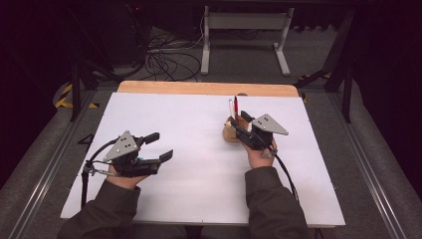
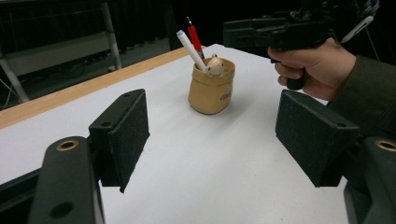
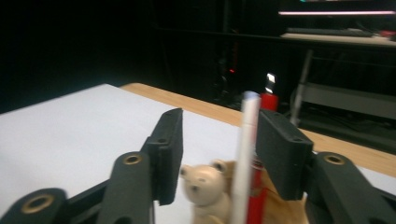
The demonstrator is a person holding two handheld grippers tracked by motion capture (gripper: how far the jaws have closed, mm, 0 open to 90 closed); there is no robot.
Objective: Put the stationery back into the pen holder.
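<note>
**Right gripper open over the pen holder, left gripper idle**

From the high view, a white counter [image 1: 199, 149] carries a tan pen holder [image 1: 230, 132] toward its right half. A white pen [image 1: 230, 107] and a red pen [image 1: 236, 105] stand upright in it. The right gripper [image 1: 242, 123] sits just beside and partly over the holder, held in the right hand [image 1: 260, 154]. The left gripper [image 1: 159, 146] rests well apart near the left side of the counter, its jaws spread with nothing between them.

In the left gripper view, the two black jaws stand wide apart over bare counter. Beyond them is the pen holder [image 2: 211, 87] — a sack-shaped cup with a small bear figure [image 2: 214, 66] at its rim, the white pen [image 2: 190, 49] leaning left and the red pen [image 2: 194, 39] behind it. The right hand [image 2: 312, 67] holds its gripper above and to the right of the cup.

In the right gripper view, the jaws are open — no pad presses on anything. The white pen [image 3: 246, 158] rises between them, close to the right-hand jaw, with the red pen [image 3: 261, 177] behind it and the bear figure [image 3: 204, 189] low in the gap. The picture is blurred.
</note>
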